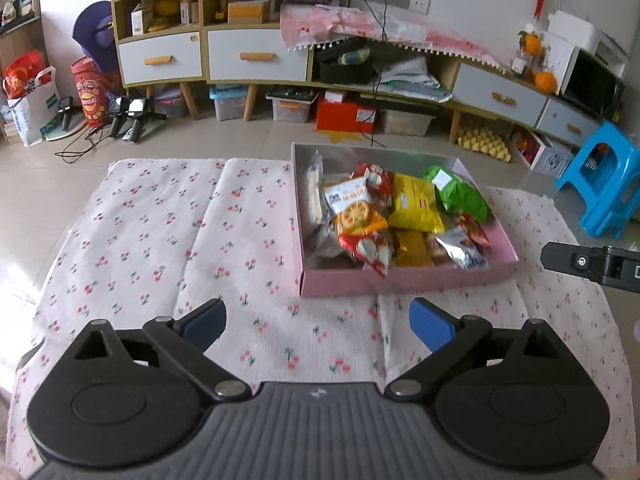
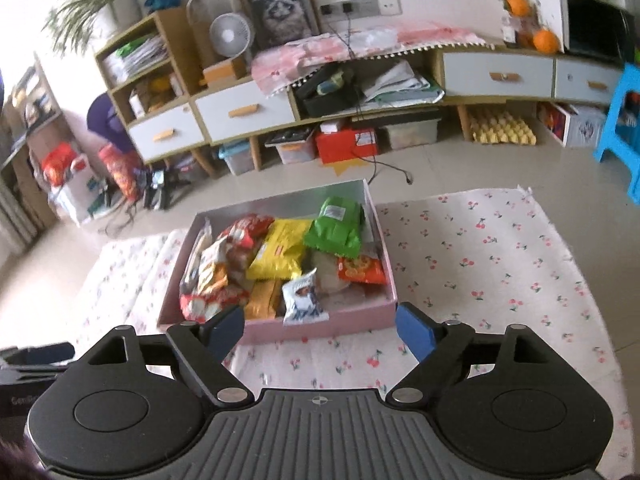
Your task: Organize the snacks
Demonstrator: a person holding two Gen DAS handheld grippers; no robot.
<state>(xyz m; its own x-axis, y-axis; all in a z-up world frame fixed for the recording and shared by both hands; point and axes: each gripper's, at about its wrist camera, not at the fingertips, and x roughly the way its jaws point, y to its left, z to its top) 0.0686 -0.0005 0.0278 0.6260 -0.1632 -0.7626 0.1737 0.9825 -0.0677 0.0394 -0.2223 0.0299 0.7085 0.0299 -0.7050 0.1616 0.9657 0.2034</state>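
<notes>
The pink box (image 2: 320,326) is sitting at the centre of the right view and right of centre in the left view, on a cherry-print cloth (image 1: 160,240). Both claws are hanging released and empty: the left gripper (image 1: 318,320) low in its frame, short of the box; the right gripper (image 2: 320,330) with its spread fingers framing the box's near wall.

The snacks (image 2: 280,256) are lying heaped and overlapping. They are crinkly, glossy foil and plastic packets, pillow-shaped and slippery, so a pinch is likely grabbing two or sliding off. The box looks like thin card with a silver lining; nudging its wall risks shoving it across the soft, creased cloth.
</notes>
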